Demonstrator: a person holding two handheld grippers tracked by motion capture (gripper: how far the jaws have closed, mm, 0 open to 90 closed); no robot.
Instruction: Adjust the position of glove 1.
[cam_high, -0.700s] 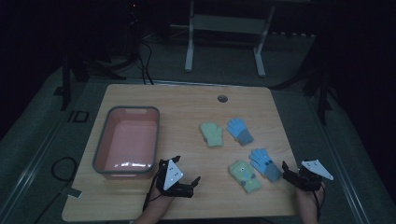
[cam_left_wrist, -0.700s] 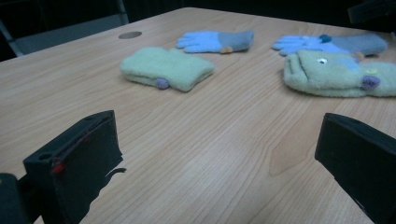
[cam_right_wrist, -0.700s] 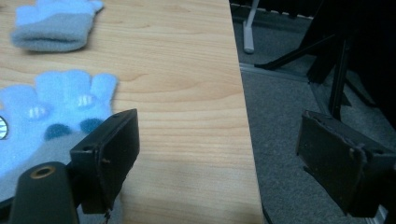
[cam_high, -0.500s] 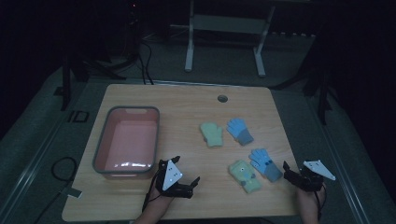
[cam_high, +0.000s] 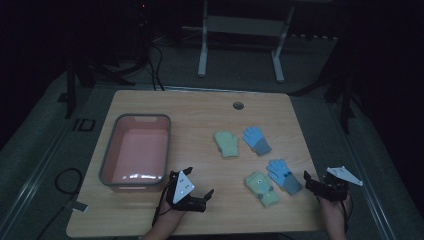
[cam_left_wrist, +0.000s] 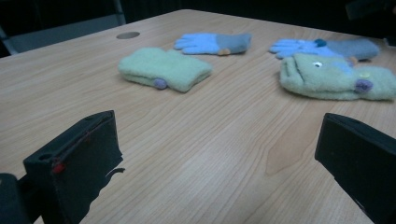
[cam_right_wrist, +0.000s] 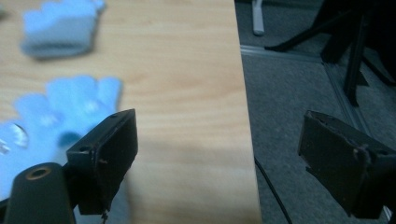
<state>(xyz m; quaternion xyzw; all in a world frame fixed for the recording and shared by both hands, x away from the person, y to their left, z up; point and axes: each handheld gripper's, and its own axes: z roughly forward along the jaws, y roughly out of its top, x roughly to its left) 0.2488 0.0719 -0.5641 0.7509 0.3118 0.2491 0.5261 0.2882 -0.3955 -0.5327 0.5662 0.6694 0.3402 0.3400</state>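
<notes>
Two pairs of gloves lie on the wooden table. A green mitten and a blue glove lie mid-table; a second green mitten and blue glove lie nearer the front. My left gripper rests low near the front edge, open and holding nothing, and it faces the gloves. Its own view has the far mitten and the near mitten ahead of the jaws. My right gripper hovers open at the table's right edge, just right of the near blue glove.
A pink tub with a grey rim stands at the table's left, just behind the left gripper. A round cable hole sits near the far edge. The table's right edge runs between the right gripper's jaws, with grey floor beyond it.
</notes>
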